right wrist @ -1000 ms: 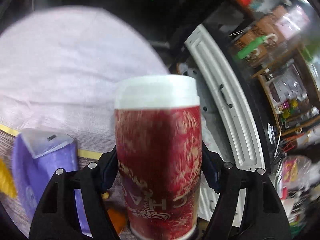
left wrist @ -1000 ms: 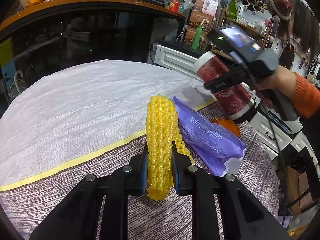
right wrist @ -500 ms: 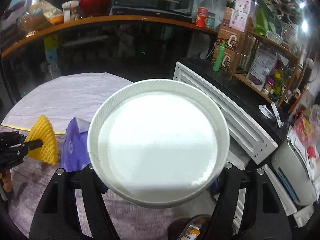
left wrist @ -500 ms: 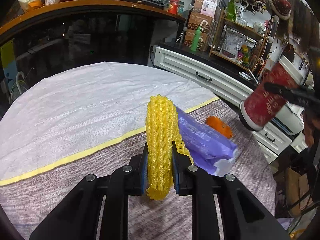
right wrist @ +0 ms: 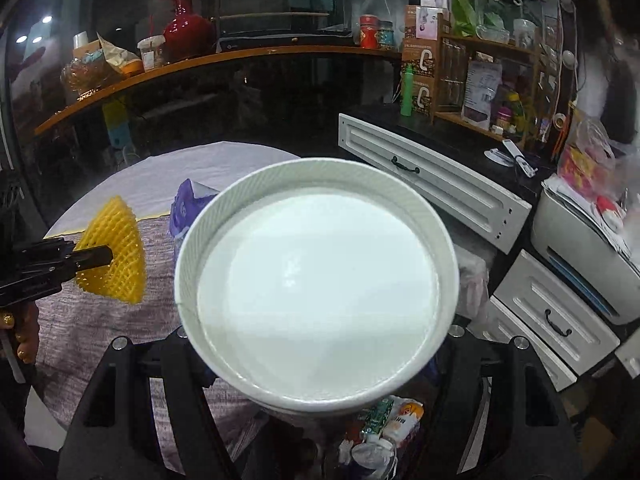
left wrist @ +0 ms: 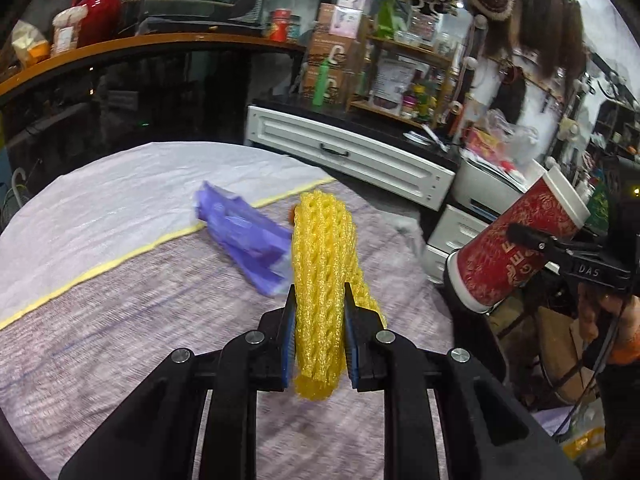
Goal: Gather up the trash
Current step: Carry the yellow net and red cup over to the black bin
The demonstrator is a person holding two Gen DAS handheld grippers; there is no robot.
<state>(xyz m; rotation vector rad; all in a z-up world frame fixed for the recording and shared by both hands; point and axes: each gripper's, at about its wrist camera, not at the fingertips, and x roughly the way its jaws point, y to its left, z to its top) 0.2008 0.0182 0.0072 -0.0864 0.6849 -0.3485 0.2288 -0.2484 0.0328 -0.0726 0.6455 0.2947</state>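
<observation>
My left gripper (left wrist: 319,320) is shut on a yellow foam fruit net (left wrist: 322,264) and holds it above the round table (left wrist: 120,320). The net also shows in the right wrist view (right wrist: 116,252). My right gripper (right wrist: 316,344) is shut on a red paper cup, whose white base (right wrist: 316,292) faces the camera. In the left wrist view the cup (left wrist: 516,240) hangs tilted beyond the table's right edge. A purple plastic wrapper (left wrist: 244,236) lies on the table, with a bit of orange peel (left wrist: 293,213) behind the net.
A bin with bottles and wrappers (right wrist: 380,432) sits below the cup. White drawer cabinets (left wrist: 352,152) and a printer (right wrist: 592,248) stand to the right. A cluttered counter (left wrist: 160,44) runs behind the table. A yellow strip (left wrist: 120,256) crosses the tablecloth.
My left gripper has swung right with the net, so the purple wrapper now sits to its left. The cup stays tilted off the table's right edge, slightly lower.
</observation>
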